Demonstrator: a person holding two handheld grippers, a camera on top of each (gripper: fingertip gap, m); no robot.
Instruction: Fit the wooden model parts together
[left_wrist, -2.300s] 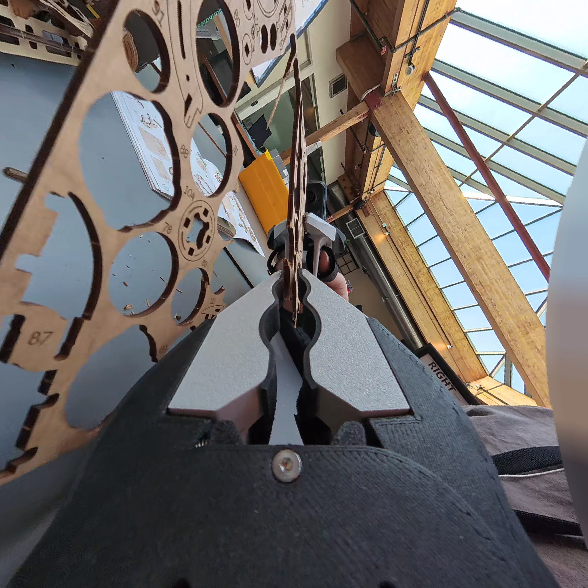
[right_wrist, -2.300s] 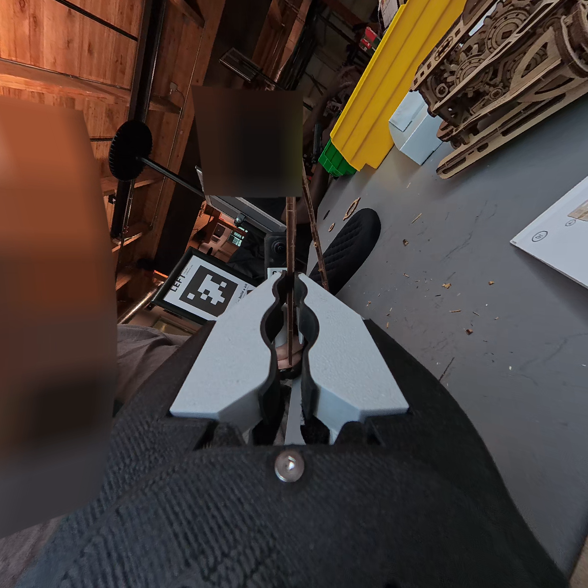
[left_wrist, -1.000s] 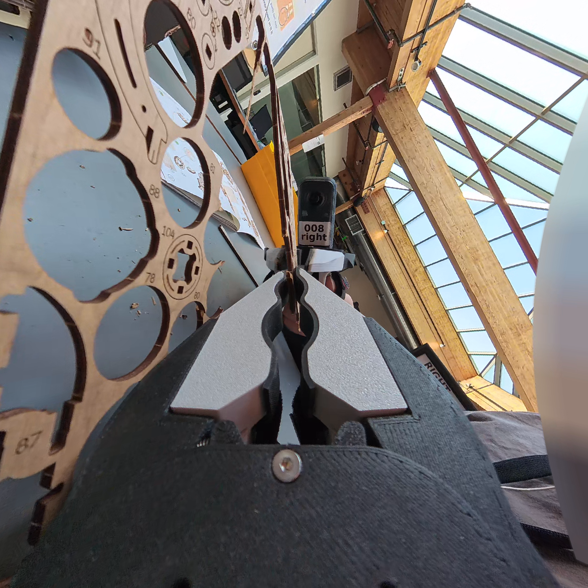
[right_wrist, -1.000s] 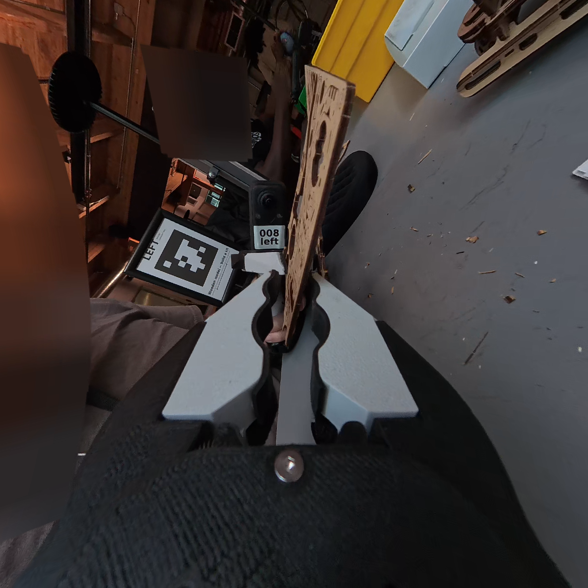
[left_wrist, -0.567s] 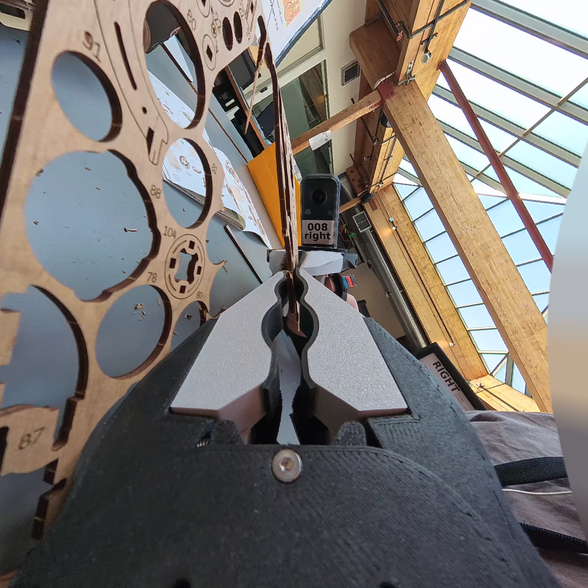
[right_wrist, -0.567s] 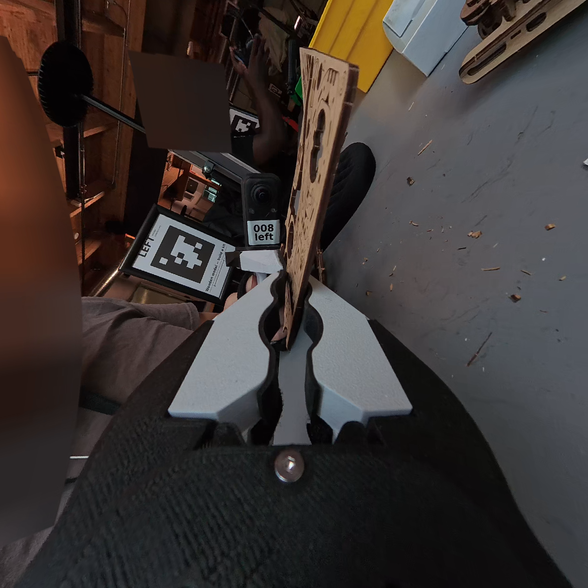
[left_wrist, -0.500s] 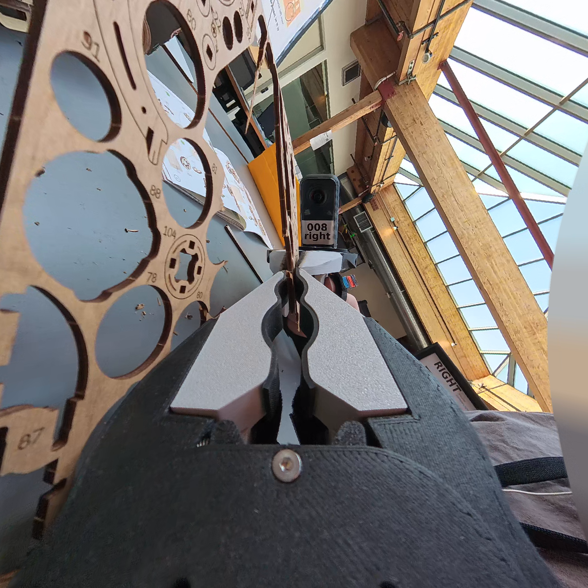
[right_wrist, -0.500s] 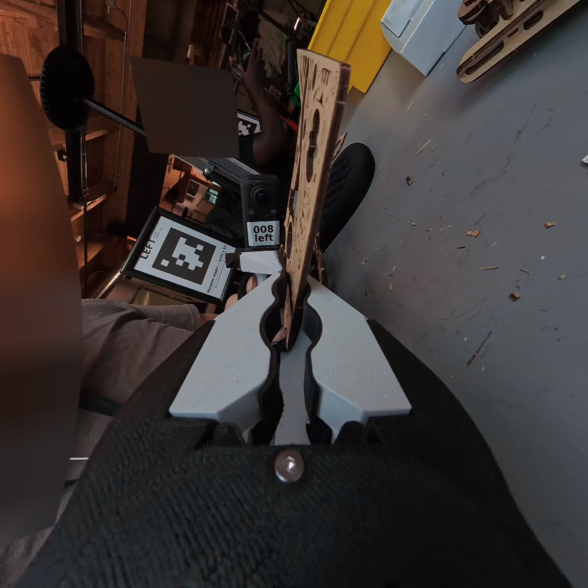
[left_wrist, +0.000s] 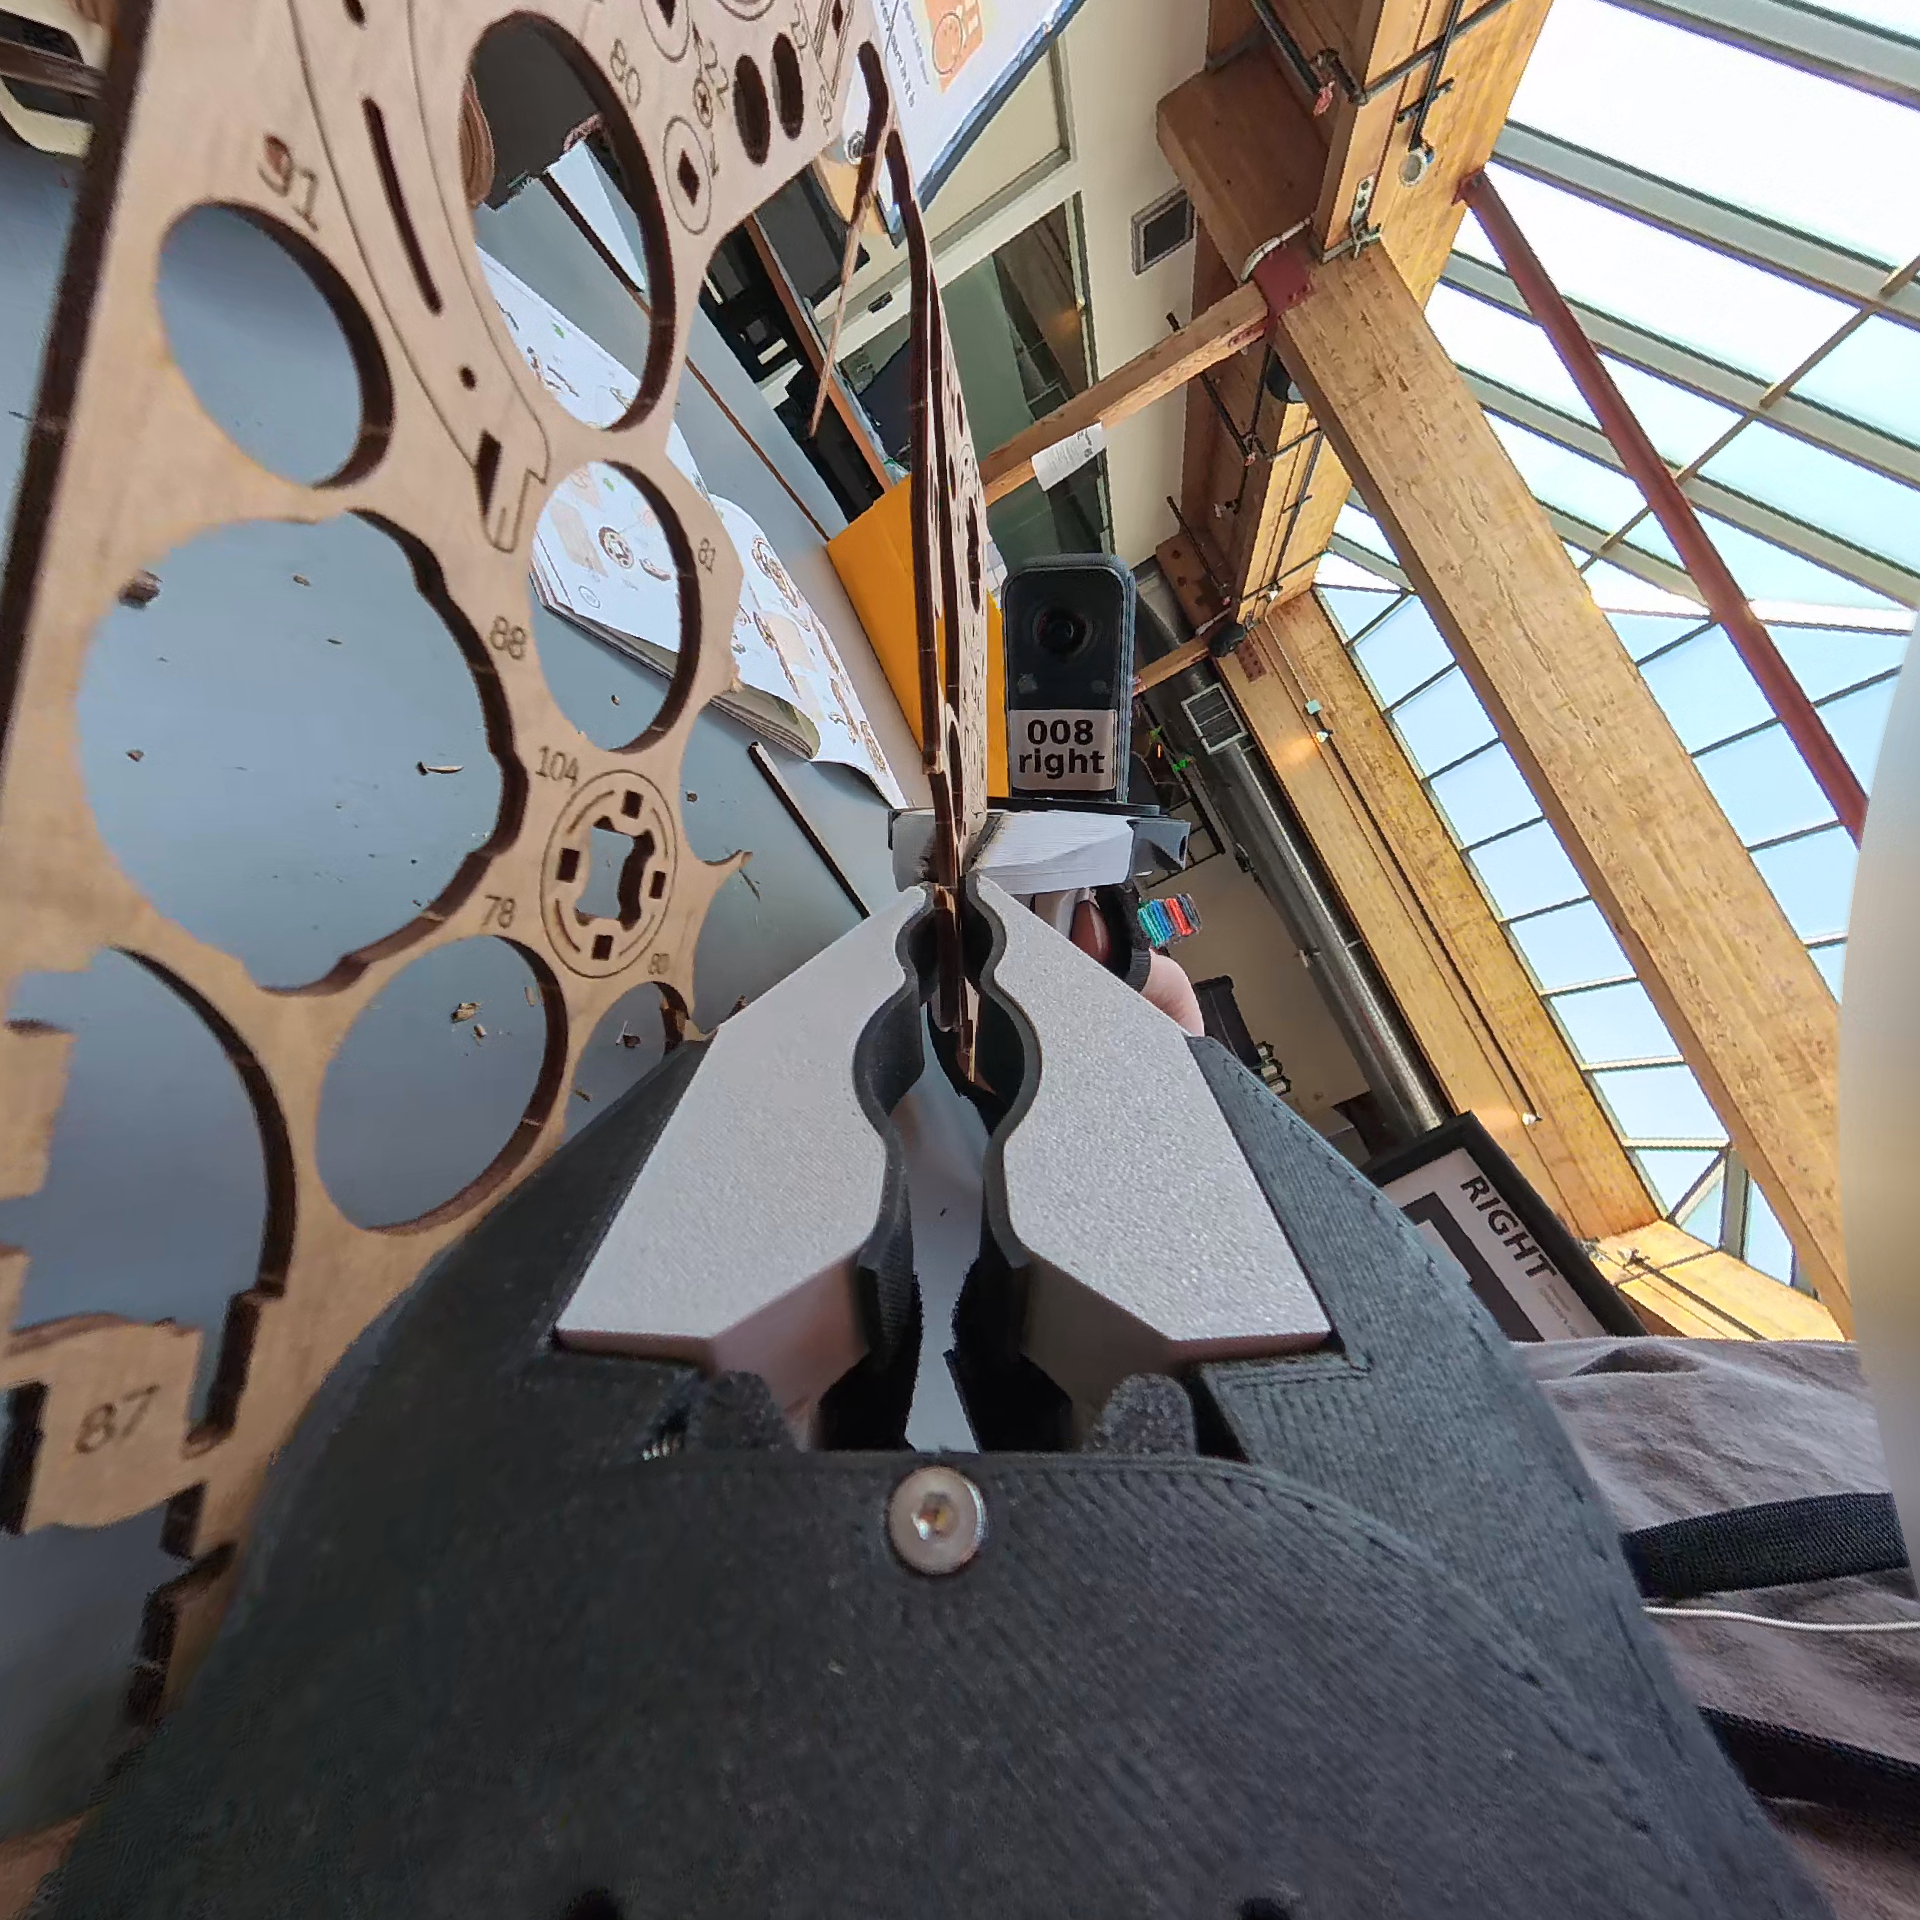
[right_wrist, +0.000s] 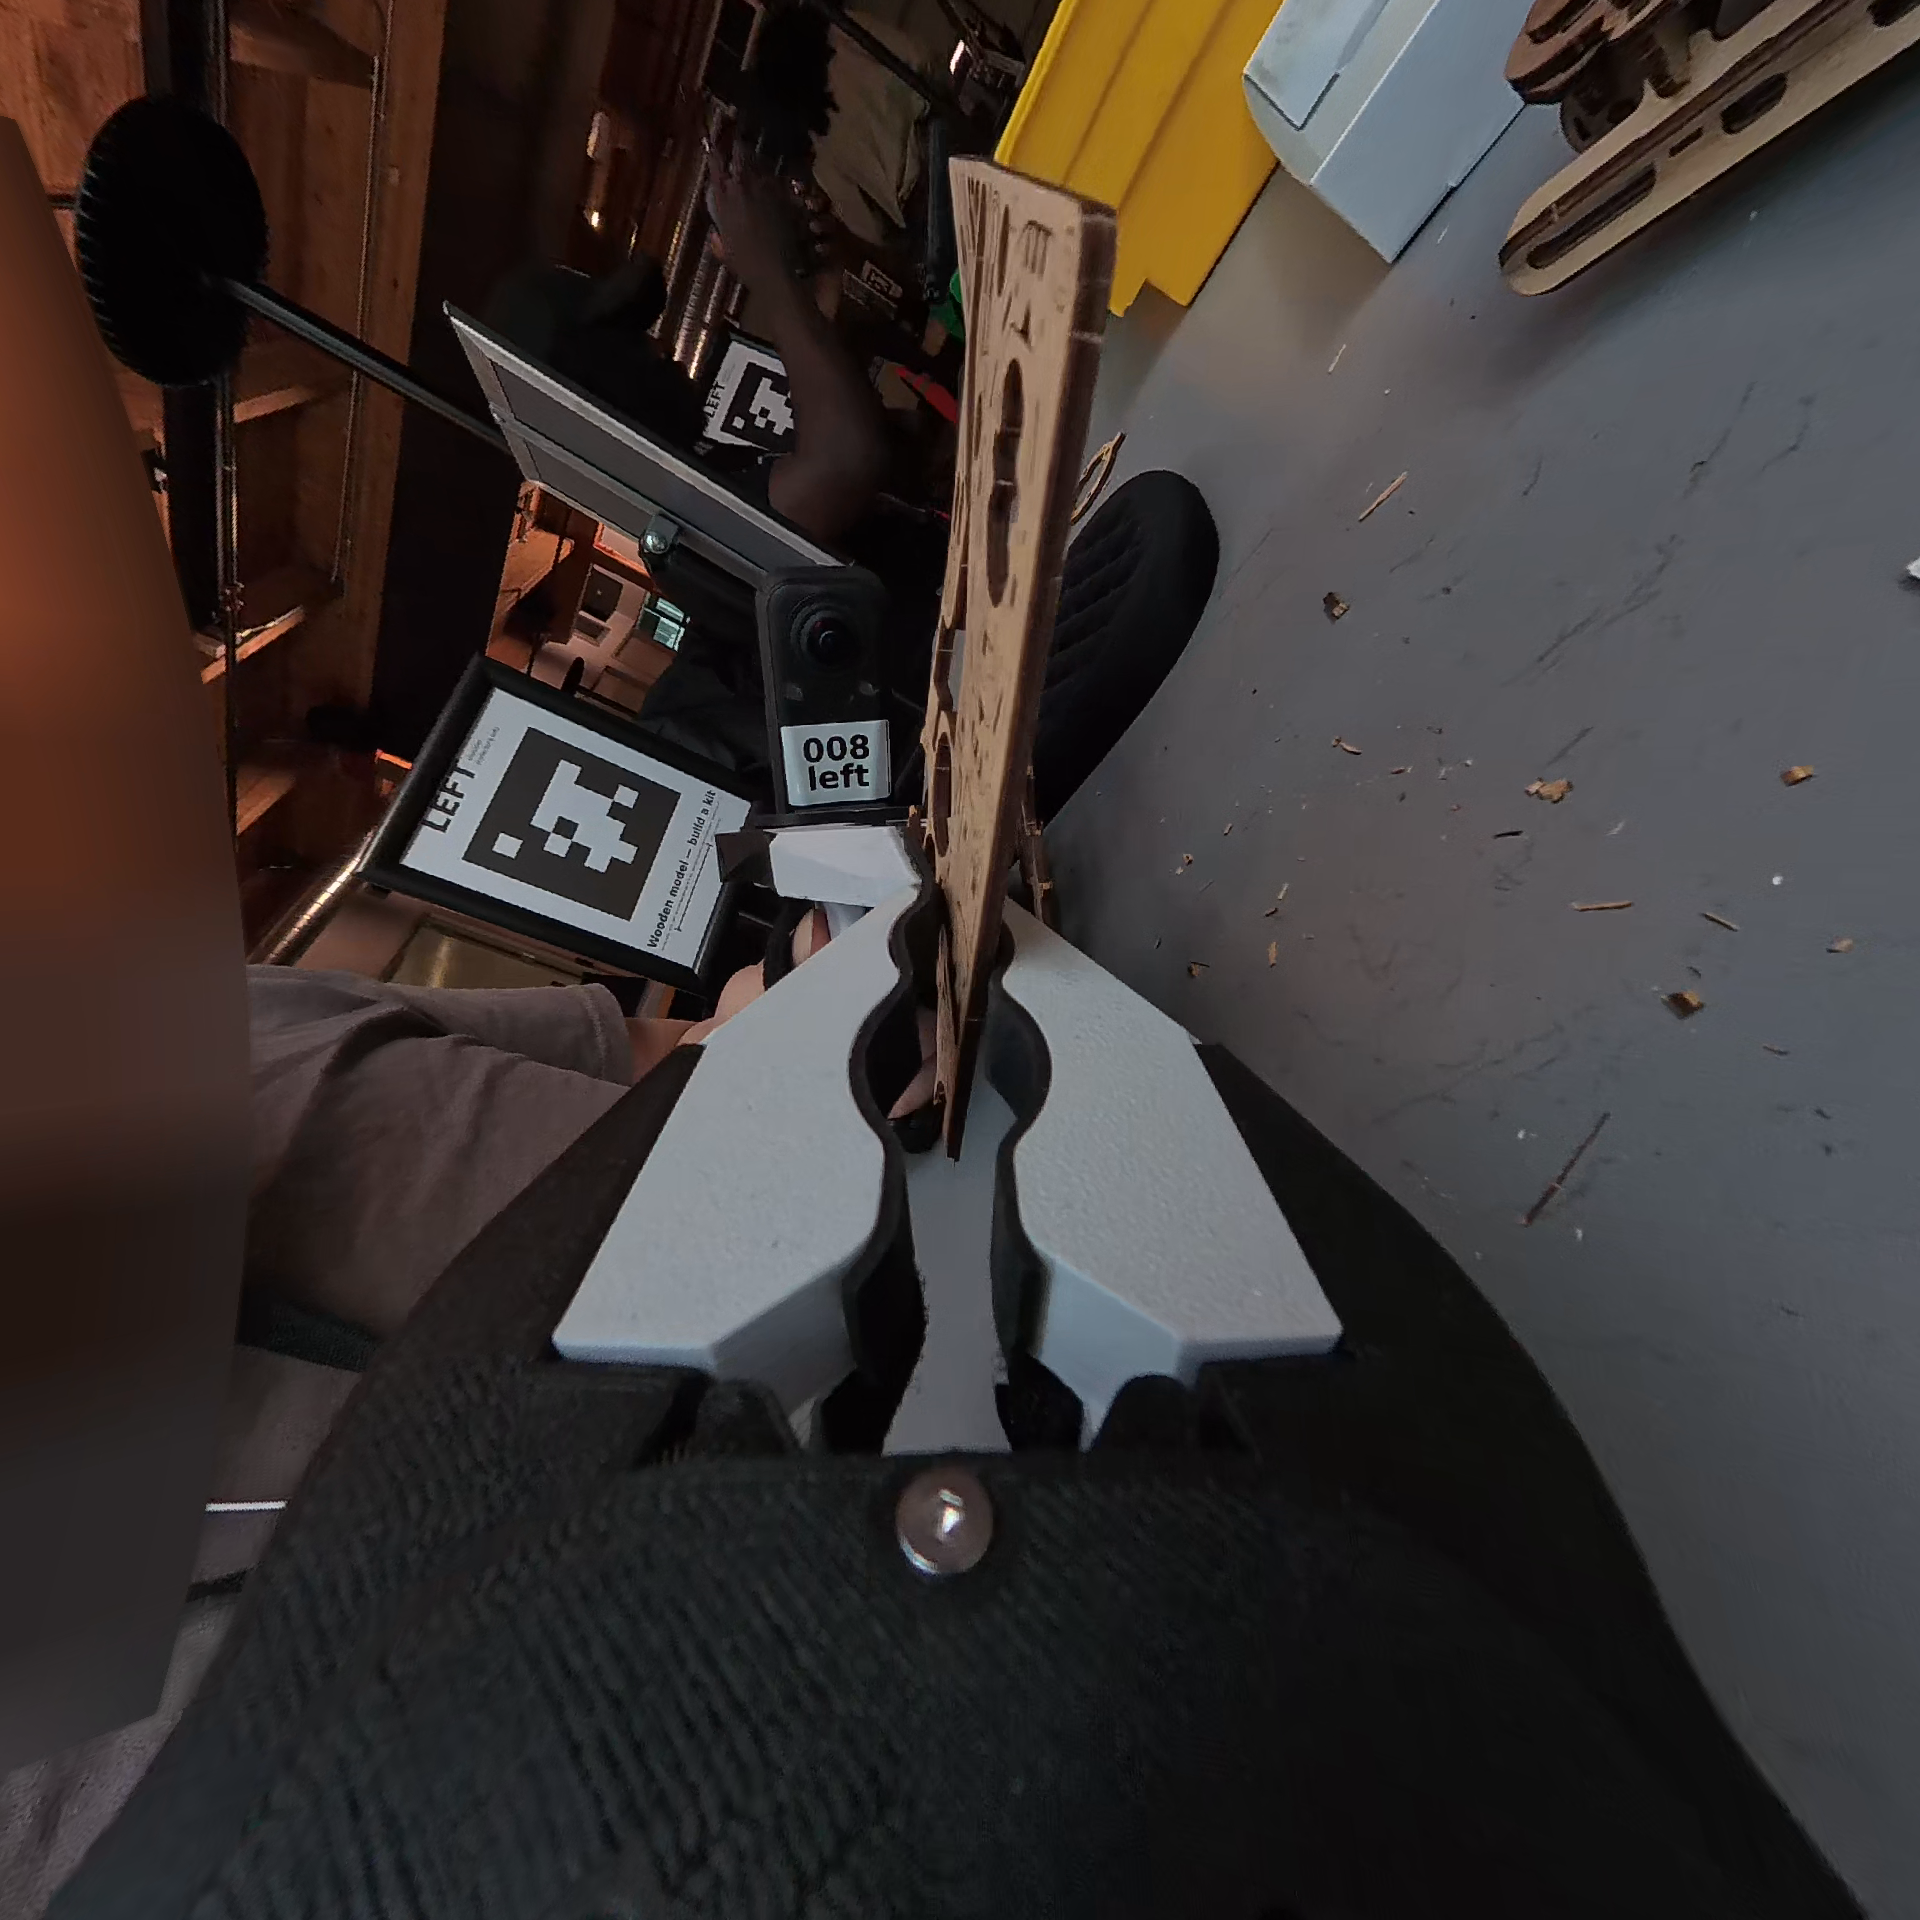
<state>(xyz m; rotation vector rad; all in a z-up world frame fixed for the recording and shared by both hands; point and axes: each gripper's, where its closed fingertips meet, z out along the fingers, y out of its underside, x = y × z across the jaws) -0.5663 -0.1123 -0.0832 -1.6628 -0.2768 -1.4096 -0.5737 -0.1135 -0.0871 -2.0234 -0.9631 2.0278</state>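
Daylight from the skylight (left_wrist: 1714, 343) brightens left view; right view dim, edges fisheye-warped

My left gripper (left_wrist: 951, 914) and right gripper (right_wrist: 951, 914) look alike: pale grey wedge fingers (left_wrist: 748, 1143) lined with wavy black pads, a textured black body, one silver screw (left_wrist: 935, 1523). I wear grey-brown trousers (right_wrist: 416, 1101).

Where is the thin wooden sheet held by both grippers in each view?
Left wrist view: the sheet rises edge-on from the left gripper, centre of picture.
Right wrist view: the sheet stands tilted in the right gripper, centre, upper half.
Shared landmark: the grey table, also seen at.
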